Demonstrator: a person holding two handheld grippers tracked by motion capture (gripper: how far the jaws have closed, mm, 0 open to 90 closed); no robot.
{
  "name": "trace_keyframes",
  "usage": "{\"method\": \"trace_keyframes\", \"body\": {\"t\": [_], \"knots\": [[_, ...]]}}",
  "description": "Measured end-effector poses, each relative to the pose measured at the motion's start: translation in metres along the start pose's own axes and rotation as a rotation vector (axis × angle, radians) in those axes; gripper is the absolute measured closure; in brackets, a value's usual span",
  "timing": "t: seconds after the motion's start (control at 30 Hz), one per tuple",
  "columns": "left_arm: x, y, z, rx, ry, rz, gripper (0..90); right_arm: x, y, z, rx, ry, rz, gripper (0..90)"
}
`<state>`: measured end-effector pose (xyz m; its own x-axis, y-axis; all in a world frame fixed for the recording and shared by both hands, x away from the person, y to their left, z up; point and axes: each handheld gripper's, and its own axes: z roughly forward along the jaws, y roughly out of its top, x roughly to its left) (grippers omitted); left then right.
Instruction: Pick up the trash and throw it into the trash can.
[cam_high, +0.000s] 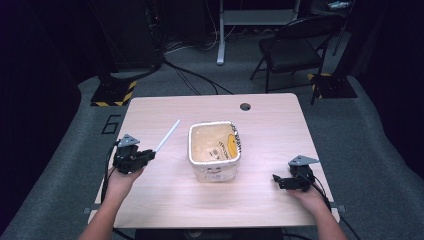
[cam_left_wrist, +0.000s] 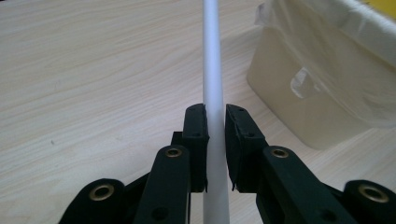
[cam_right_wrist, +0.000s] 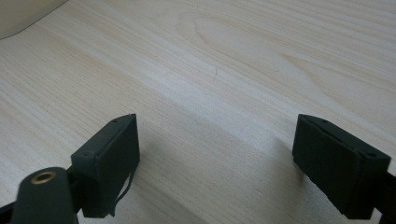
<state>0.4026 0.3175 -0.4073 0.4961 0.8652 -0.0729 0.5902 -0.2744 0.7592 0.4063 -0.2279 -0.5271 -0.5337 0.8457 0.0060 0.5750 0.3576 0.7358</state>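
So in the high view a pale wood surface (cam_high: 270, 130) is seen filling the middle of the frame, with a white tub (cam_high: 215, 151) lined with a clear plastic bag parked right around the centre of it. The left tool (cam_high: 148, 154) is found at the left-middle of that frame, held in a hand (cam_high: 120, 181) that comes up from the bottom edge, and it's clamped on a thin white stick (cam_high: 167, 136) that pokes up and to the right toward the tub without touching it. In the left gripper view the stick (cam_left_wrist: 213, 93) is seen running straight up the middle of the frame, pinched between the two black jaws, and the tub (cam_left_wrist: 322, 79) with its crinkly liner is sat at the upper right, just beside the stick but apart from it. Over at the lower right of the high view the right tool (cam_high: 275, 179) is held low over the surface, well apart from the tub. In the right gripper view its jaws are spread wide apart at the bottom corners, nothing between them but wood grain, and a corner of the tub (cam_right_wrist: 23, 16) is caught at the upper left. A black folding chair (cam_high: 295, 47) and some floor cables are visible at the top of the high view.
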Motion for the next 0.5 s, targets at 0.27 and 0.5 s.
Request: {"method": "trace_keyframes", "body": {"t": [0.27, 0.5], "knots": [[-0.005, 0.010, -0.013, -0.009, -0.012, 0.024, 79.0, 0.000, 0.000, 0.000, 0.000, 0.001, 0.000, 14.1], [-0.012, 0.018, -0.024, -0.019, -0.027, 0.055, 79.0, 0.000, 0.000, 0.000, -0.001, 0.000, 0.001, 14.1]]}}
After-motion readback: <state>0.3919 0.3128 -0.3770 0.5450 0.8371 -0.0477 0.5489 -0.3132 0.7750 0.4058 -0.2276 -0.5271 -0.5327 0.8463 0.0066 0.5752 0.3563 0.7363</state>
